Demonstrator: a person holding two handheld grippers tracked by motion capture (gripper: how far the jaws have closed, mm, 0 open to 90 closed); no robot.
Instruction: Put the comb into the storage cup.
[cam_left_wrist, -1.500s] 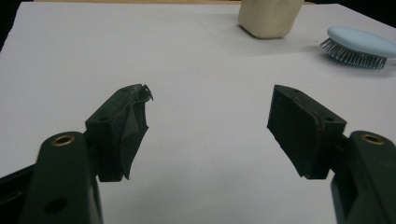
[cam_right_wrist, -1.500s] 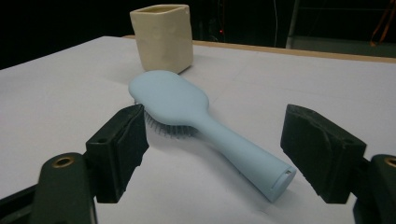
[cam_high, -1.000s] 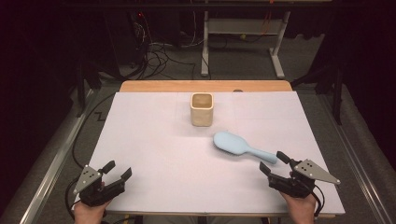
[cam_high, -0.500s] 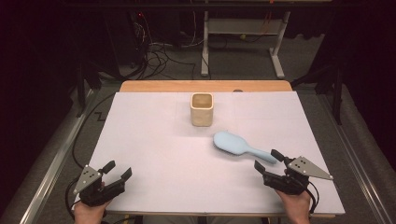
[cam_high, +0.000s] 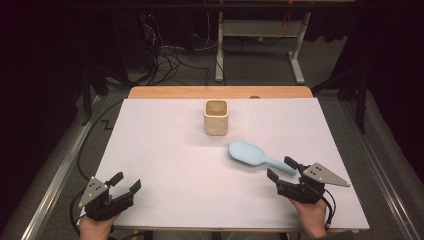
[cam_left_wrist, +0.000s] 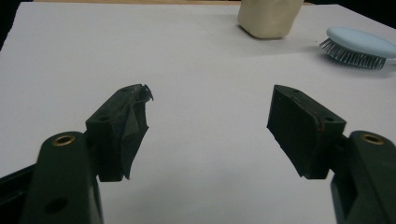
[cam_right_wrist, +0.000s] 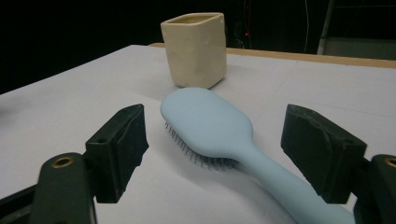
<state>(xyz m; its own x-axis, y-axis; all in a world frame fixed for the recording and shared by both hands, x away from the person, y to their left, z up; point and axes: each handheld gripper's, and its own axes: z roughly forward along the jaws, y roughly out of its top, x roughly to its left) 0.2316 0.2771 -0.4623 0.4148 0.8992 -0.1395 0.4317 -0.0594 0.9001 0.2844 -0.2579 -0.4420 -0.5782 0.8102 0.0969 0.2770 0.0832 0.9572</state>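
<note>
Where both tongs gape: one hairbrush (cam_high: 252, 154), one cup (cam_high: 216, 117).

The brush (cam_right_wrist: 219, 128) looks like smooth, matt pale-blue plastic with thin bristles. The cup (cam_right_wrist: 195, 49) looks matt cream ceramic, slightly uneven. The table (cam_high: 165, 165) cover is matt white.

No readable text, label, brand, number or sign was found: hairbrush (cam_high: 251, 154), cream cup (cam_high: 216, 116) and white surface (cam_high: 165, 160) all appeared plain and unmarked.
</note>
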